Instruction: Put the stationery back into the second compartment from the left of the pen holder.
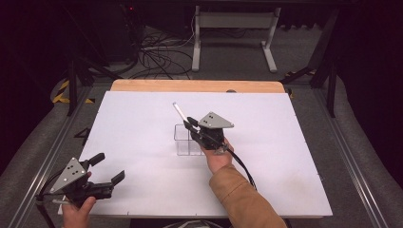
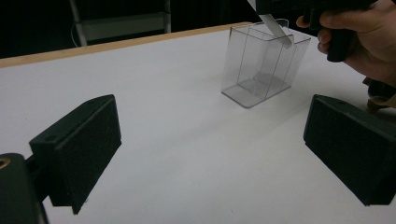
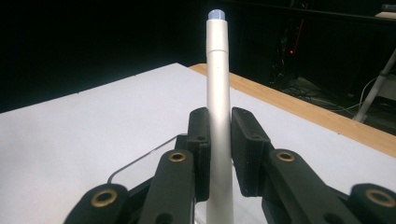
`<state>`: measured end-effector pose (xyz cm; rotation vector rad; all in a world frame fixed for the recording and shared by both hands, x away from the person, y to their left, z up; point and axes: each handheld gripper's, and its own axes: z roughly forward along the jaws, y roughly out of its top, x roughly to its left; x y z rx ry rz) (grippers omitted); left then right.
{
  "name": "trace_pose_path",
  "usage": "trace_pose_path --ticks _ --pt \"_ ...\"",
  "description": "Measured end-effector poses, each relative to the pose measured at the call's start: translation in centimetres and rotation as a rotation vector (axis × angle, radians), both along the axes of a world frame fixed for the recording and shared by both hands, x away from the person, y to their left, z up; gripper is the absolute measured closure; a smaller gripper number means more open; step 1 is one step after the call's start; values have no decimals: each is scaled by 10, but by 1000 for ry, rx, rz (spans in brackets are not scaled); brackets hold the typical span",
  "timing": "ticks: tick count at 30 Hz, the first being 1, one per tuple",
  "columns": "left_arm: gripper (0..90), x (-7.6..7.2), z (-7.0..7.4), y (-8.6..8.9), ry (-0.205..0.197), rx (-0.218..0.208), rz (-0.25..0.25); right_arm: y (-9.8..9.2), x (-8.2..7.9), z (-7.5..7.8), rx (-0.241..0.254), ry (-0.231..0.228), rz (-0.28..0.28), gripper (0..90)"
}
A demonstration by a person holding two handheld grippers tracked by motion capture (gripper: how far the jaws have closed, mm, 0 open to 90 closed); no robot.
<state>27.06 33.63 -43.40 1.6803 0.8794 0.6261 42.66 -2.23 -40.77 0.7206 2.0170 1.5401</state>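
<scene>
My right gripper (image 1: 191, 124) is shut on a white pen (image 1: 180, 113), which slants up and to the left over a clear plastic box (image 1: 184, 140) near the middle of the white table top (image 1: 142, 128). In the right gripper view the pen (image 3: 218, 88) stands squeezed between the two black pads (image 3: 245, 140). In the left gripper view the pen's lower end (image 2: 279, 31) dips into the top of the clear box (image 2: 261, 65), with the right hand (image 2: 359, 42) beside it. My left gripper (image 1: 109, 168) rests open at the table's near left corner, nothing between its pads (image 2: 84, 149).
A wooden strip (image 1: 195, 86) borders the table's far edge. Beyond it are a white stand's legs (image 1: 233, 38) and loose cables (image 1: 157, 57) on the floor. Metal rails (image 1: 52, 152) run along both sides of the table.
</scene>
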Motion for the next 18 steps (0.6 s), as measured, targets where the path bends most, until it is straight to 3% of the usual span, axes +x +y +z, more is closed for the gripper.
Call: trace_pose_path --ticks 15,18 --pt "49 0 0 -1 3 -3 0 -12 -10 -4 -5 30 -7 775" --pt "49 0 0 -1 4 0 -1 -15 -12 -4 -5 36 -11 734"
